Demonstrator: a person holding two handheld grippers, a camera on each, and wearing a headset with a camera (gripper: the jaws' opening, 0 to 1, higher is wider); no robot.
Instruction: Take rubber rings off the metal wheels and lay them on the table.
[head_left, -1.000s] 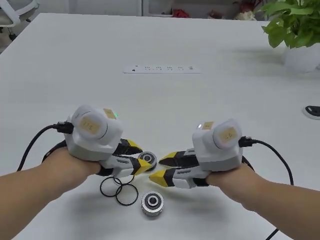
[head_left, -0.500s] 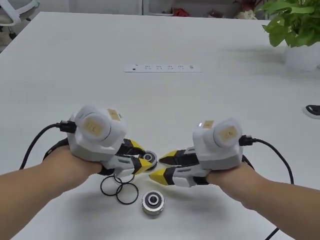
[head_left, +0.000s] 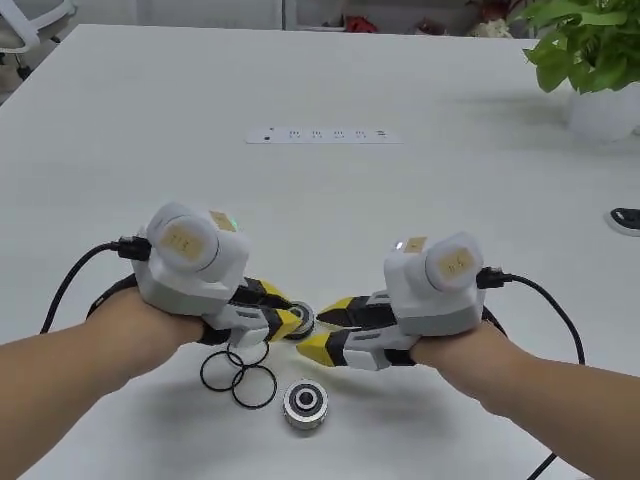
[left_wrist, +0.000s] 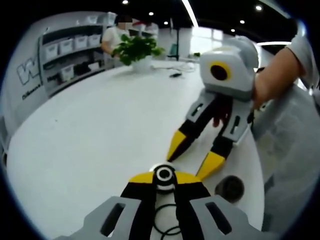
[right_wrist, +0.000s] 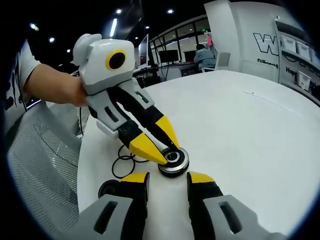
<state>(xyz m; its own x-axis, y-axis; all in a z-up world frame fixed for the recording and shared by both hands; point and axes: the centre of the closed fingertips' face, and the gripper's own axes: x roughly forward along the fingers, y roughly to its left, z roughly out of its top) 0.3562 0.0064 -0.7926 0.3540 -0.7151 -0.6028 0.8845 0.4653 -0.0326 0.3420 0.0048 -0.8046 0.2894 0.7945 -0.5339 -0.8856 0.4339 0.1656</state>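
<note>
A small metal wheel (head_left: 301, 320) with a dark rubber ring on its rim sits on the white table between the two grippers. My left gripper (head_left: 286, 322) is shut on this wheel (left_wrist: 164, 174), its yellow tips pinching it. In the right gripper view the wheel (right_wrist: 173, 159) lies just past my right gripper (right_wrist: 167, 178), which is open and faces it without touching. A second wheel (head_left: 305, 402) lies flat nearer to me. Three loose black rubber rings (head_left: 240, 375) lie overlapping on the table under the left gripper.
A white power strip (head_left: 324, 137) lies further out at the table's middle. A potted plant (head_left: 590, 60) stands at the far right corner, and a dark round object (head_left: 626, 222) sits by the right edge. Cables (head_left: 70, 285) trail from both grippers.
The left gripper's jaws have drawn together on the wheel. The right gripper has edged slightly toward it. The rings and the second wheel have not moved.
</note>
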